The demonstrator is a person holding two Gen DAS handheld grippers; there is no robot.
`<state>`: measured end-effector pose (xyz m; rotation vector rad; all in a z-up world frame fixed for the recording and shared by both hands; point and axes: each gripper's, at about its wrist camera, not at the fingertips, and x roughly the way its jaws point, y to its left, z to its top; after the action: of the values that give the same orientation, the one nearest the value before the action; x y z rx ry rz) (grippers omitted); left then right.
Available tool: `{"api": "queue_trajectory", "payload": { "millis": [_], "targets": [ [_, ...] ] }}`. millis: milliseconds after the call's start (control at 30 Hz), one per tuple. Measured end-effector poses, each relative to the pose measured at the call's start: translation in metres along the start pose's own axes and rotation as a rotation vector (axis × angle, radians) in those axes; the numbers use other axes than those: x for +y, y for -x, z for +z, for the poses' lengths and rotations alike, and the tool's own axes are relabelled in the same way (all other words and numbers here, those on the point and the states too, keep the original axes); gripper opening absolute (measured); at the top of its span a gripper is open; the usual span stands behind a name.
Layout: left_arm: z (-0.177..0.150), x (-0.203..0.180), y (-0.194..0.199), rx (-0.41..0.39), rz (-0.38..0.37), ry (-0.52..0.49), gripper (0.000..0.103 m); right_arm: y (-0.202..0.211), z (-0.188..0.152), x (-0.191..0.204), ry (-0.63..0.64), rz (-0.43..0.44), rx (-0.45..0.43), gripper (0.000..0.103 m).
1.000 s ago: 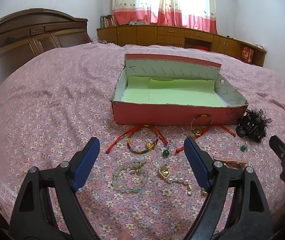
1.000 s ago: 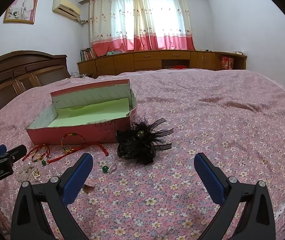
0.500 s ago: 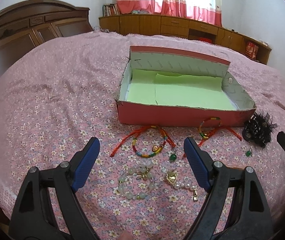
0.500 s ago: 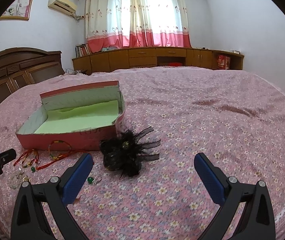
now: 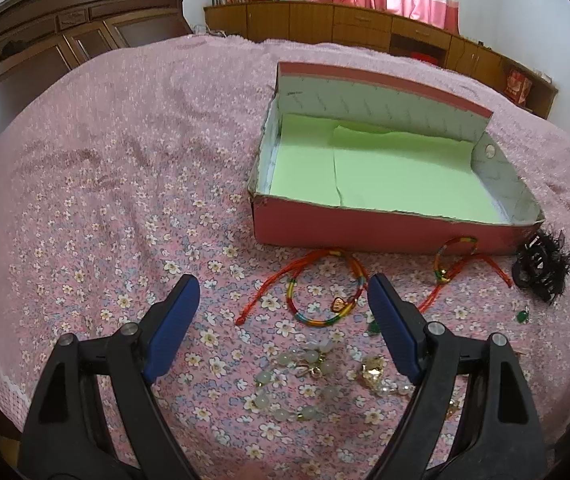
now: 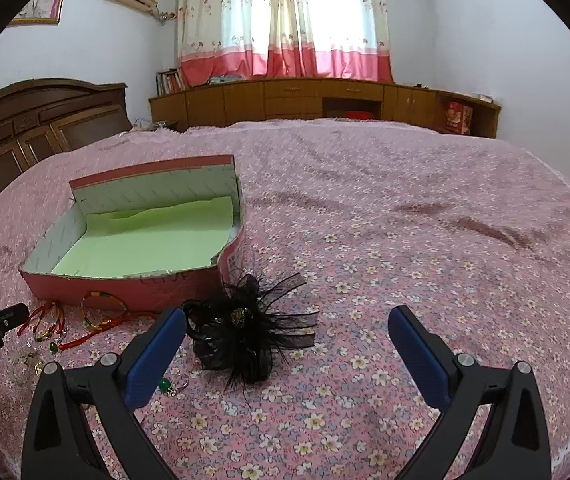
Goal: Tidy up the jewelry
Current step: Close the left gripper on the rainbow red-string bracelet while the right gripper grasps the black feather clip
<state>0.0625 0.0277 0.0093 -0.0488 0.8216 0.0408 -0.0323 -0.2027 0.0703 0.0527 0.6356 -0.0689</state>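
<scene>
The left gripper (image 5: 283, 318) hangs over the flowered pink bedspread (image 5: 125, 184) with its blue-padded fingers spread wide and nothing between them. Only its camera shows the pale jade-coloured bead bracelet (image 5: 297, 380) at 6 o'clock between the fingers, a gold charm on a pearl strand (image 5: 375, 372) at 5 o'clock, and the rainbow cord bracelet with a small heart pendant (image 5: 327, 300) just above them. A second red-and-gold cord bracelet (image 5: 455, 260) lies against the front wall of the pink cardboard box (image 5: 365, 228), whose green-lined floor holds no jewelry.

The right gripper (image 6: 287, 354) is likewise spread apart and holding nothing. Its camera gives the full black feather-and-net hair ornament (image 6: 245, 332), gold bead at its centre, just beside the box's right front corner; the left view catches only its edge at 3 o'clock. A green stone pendant (image 6: 163, 384) sits beside the right gripper's left finger.

Readable writing: white lettering on the left gripper's body at 9 o'clock in the right view, apparently "GenRobot.AI", partly cut off. Faint handwriting on the box front is illegible.
</scene>
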Motion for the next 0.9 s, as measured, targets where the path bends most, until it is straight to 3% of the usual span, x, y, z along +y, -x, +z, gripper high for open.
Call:
{"api": "queue_trajectory", "payload": {
  "millis": [300, 433, 600, 667, 800, 900],
  "targets": [
    [0.001, 0.018, -0.016, 0.068, -0.022, 0.030, 0.078, -0.023, 0.004, 0.005, 0.037, 0.041, 0.069, 0.103],
    [0.001, 0.023, -0.022, 0.084, -0.026, 0.036, 0.064, -0.035, 0.003, 0.008, 0.048, 0.054, 0.098, 0.102],
    [0.008, 0.020, -0.028, 0.081, -0.051, 0.011, 0.047, -0.042, 0.002, 0.007, 0.036, 0.060, 0.123, 0.090],
    [0.011, 0.012, -0.032, 0.083, -0.068, -0.022, 0.045, -0.046, 0.002, 0.006, 0.035, 0.053, 0.141, 0.085],
    [0.011, 0.003, -0.044, 0.114, -0.105, -0.061, 0.035, -0.052, 0.001, 0.003, 0.012, 0.072, 0.164, 0.084],
    [0.008, -0.001, -0.054, 0.123, -0.098, -0.078, 0.034, -0.053, 0.002, 0.002, 0.015, 0.080, 0.166, 0.084]
  ]
}}
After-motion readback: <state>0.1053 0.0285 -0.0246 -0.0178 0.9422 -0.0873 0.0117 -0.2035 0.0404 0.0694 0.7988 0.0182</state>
